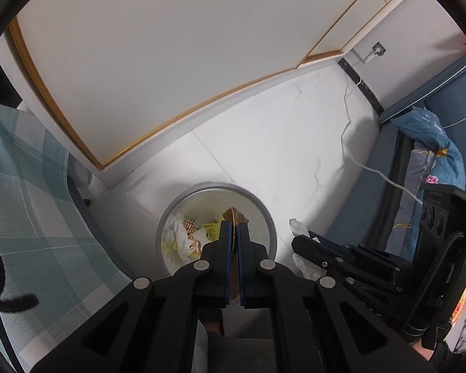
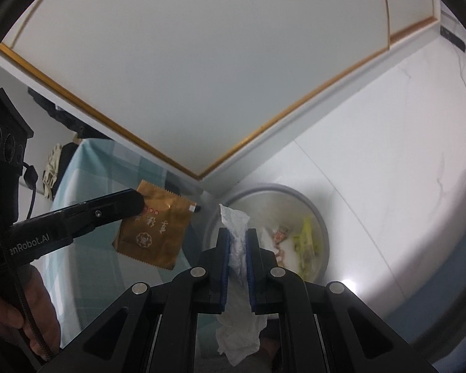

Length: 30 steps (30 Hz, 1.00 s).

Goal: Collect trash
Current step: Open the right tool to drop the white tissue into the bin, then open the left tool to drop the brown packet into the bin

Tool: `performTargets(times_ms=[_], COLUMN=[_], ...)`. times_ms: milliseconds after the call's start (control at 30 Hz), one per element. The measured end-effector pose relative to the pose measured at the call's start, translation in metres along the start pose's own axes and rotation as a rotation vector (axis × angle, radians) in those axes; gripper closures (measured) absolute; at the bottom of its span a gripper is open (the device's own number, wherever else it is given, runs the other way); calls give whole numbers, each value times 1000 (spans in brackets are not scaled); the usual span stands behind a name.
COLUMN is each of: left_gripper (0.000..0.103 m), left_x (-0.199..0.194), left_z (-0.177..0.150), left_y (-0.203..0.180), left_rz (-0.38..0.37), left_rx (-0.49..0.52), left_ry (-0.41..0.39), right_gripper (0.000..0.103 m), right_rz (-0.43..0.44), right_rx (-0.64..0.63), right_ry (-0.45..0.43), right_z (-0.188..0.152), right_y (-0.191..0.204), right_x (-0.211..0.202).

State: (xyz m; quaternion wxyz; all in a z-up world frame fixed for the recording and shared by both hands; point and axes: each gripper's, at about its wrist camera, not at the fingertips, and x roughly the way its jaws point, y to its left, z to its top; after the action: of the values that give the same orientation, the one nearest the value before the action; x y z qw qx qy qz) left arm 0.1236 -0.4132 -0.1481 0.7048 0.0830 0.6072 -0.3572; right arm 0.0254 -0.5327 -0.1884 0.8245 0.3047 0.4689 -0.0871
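Left gripper point(image 1: 234, 230) clamped on a flat golden-brown packet point(image 2: 153, 225): foil-like, serrated edges, printed characters and a round emblem on its face. From the left wrist view the packet shows edge-on between the blue pads, its tip over the bin point(image 1: 265, 214).

Right gripper point(image 2: 237, 236) clamped on a crumpled white tissue point(image 2: 237, 242); soft, wrinkled, sticking out past the fingertips and hanging loose below the jaws. It is held near the bin's rim, to the bin's right in the left wrist view.

Bin round, grey rim, pale inside. Already holds white crumpled paper, a yellow wrapper point(image 1: 211, 231) and small printed scraps.

Surroundings: glossy white marble-veined floor point(image 1: 279, 143); white wall panels with thin gold trim; a teal-and-white checked cloth point(image 1: 31, 186) just left of the bin; a white cable point(image 1: 349, 118) running from a wall socket across the floor; blue patterned bedding point(image 1: 431, 155) at right.

A hand point(image 2: 12, 317) grips the left gripper's handle.
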Motion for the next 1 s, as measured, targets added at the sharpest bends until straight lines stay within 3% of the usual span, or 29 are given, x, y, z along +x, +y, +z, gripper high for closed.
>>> performTargets(times_ms=[400, 567, 1000], left_gripper=[103, 103, 103], left_x=[16, 21, 28], left_z=[0, -1, -3], left_y=[5, 7, 9], left_rz=[7, 9, 1], left_rx=[-20, -26, -31], left_ry=[46, 59, 88], right_gripper=[89, 71, 65], right_rz=[17, 21, 15], right_rx=[25, 39, 60], right_ry=[66, 75, 52], right_z=[-7, -6, -7], right_y=[-12, -16, -20], right_x=[24, 27, 20])
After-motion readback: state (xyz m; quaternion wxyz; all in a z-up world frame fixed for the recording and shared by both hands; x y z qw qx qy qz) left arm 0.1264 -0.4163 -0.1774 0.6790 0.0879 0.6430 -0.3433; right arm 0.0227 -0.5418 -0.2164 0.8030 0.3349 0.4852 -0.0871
